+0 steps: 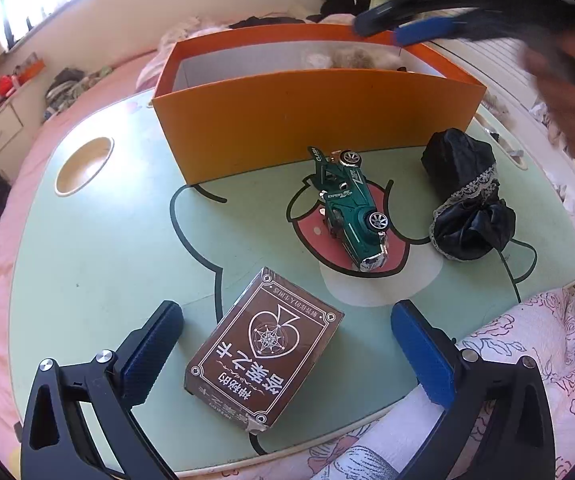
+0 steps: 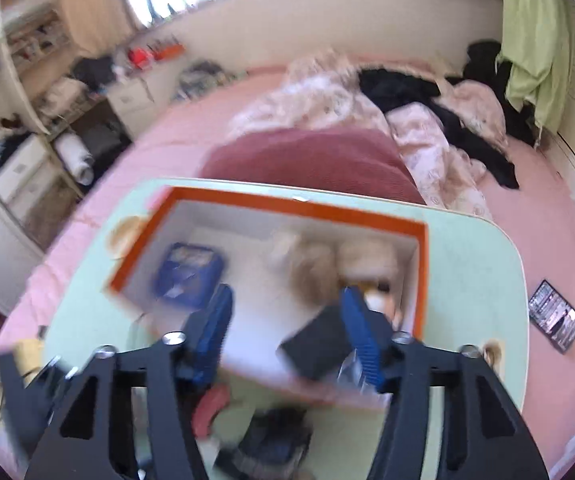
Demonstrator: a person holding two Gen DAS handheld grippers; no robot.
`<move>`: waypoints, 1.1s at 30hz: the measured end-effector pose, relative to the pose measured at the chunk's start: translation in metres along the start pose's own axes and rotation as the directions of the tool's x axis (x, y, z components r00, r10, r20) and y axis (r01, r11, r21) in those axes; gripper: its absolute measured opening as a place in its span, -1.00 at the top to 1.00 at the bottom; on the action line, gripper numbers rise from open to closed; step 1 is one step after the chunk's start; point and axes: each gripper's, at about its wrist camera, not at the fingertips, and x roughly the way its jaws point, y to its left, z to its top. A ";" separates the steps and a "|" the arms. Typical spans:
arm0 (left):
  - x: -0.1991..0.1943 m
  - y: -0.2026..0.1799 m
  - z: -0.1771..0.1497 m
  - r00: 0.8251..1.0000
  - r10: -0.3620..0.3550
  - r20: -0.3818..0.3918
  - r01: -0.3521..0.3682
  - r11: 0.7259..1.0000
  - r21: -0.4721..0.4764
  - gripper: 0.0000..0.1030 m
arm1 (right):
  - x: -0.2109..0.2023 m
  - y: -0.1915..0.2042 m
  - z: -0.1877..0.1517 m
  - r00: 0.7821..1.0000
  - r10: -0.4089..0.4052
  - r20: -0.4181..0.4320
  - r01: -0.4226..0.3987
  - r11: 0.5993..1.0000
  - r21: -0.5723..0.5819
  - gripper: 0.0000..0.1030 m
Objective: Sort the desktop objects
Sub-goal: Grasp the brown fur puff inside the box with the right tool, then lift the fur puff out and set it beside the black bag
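My left gripper [image 1: 285, 322] is open, its fingers either side of a brown card box [image 1: 265, 354] lying on the green lap table [image 1: 99, 248]. A green toy car [image 1: 351, 208] and a black lace-trimmed pouch [image 1: 465, 196] lie beyond it, in front of the orange box [image 1: 315, 120]. My right gripper [image 2: 287, 312] is open and empty above the orange box [image 2: 287, 204]; it shows blurred at the top right of the left wrist view [image 1: 403, 26]. Inside the box lie a blue item [image 2: 189, 272], a tan fluffy toy [image 2: 319, 268] and a black item [image 2: 315, 344].
The table has a round cup recess [image 1: 85, 164] at its left. It stands on a pink bed [image 2: 147, 148] with rumpled bedding and dark clothes [image 2: 427, 112] behind. A tablet [image 2: 555, 320] lies on the bed to the right. Shelves and drawers [image 2: 27, 120] stand at the far left.
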 end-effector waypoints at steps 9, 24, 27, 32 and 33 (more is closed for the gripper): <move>0.002 -0.001 0.000 1.000 -0.007 0.011 0.007 1.000 0.003 -1.00 | 0.046 -0.014 0.016 0.995 -0.023 -0.099 0.027 0.999 0.042 0.54; -0.051 0.023 -0.020 0.997 -0.074 0.015 0.074 0.997 0.018 -0.92 | -0.049 0.016 -0.080 0.940 0.340 -0.026 -0.338 0.939 0.063 0.50; -0.036 0.025 -0.028 0.995 -0.092 -0.042 0.092 0.996 -0.005 -0.46 | -0.034 0.014 -0.078 0.946 0.323 -0.003 -0.321 0.942 0.100 0.45; -0.019 0.021 -0.010 0.997 -0.059 -0.040 0.059 0.998 -0.002 0.01 | -0.070 0.002 -0.094 0.950 0.267 0.162 -0.287 0.950 0.120 -0.12; -0.016 0.019 -0.004 0.997 -0.066 -0.036 0.066 0.998 0.005 0.02 | -0.082 -0.001 -0.101 0.950 0.245 0.195 -0.269 0.957 0.108 -0.44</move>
